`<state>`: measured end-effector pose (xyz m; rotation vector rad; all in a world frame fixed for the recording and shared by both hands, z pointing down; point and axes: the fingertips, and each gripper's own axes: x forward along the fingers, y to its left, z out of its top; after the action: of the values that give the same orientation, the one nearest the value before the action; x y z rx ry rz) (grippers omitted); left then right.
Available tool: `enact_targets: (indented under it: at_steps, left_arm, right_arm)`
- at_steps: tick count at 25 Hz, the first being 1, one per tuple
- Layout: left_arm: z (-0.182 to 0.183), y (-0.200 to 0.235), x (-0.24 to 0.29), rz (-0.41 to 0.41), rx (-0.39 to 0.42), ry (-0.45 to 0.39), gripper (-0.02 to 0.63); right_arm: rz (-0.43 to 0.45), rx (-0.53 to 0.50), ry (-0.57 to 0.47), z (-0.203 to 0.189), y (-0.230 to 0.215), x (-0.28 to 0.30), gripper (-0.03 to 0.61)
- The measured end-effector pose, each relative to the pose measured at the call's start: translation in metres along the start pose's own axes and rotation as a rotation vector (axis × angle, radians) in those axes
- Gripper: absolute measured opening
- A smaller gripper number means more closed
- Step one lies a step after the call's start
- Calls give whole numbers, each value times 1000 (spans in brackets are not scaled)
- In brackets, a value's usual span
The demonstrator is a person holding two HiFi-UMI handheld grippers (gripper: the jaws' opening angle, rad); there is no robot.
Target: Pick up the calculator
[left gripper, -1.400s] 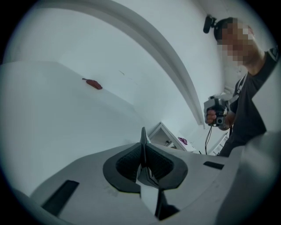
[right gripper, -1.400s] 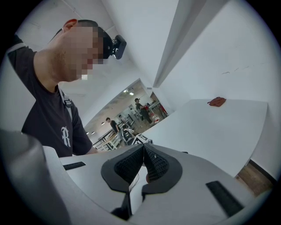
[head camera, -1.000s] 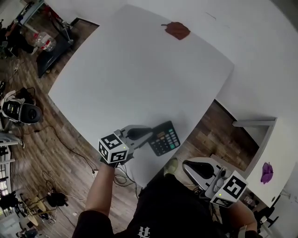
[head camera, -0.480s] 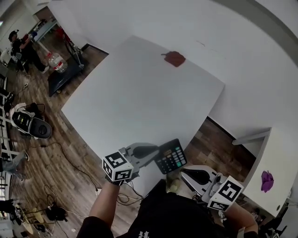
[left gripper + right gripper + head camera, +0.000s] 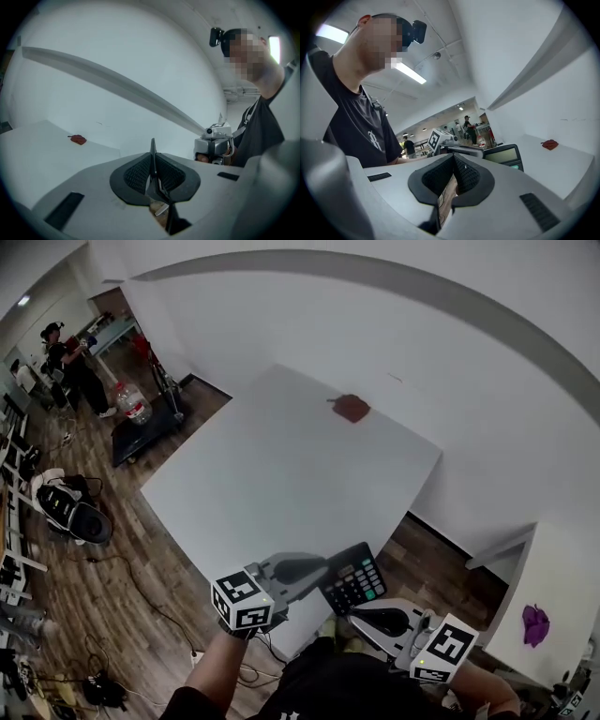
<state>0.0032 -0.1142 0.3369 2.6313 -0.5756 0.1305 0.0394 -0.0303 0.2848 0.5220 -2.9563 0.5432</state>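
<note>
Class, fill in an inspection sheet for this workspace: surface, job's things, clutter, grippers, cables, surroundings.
Surface: white table, mostly bare.
Job's things: calculator, held in the air by the table's near corner.
Clutter: reddish-brown object near the far edge.
Grippers: left gripper shut on the calculator's edge; right gripper shut, empty.
Cables: loose cables on the wooden floor.
Surroundings: water bottle, standing person, purple object on a side shelf.
</note>
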Motion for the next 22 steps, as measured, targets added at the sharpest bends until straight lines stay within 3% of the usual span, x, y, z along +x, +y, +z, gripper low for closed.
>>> enact_targets:
  at_steps: [8, 22]
  left_arm:
    - [36, -11, -21, 29, 29, -69, 37]
    - [38, -38, -20, 30, 38, -108, 37]
  right_arm:
    - [46, -74, 23, 17, 33, 16, 11]
    - [60, -93, 18, 2, 48, 6, 11]
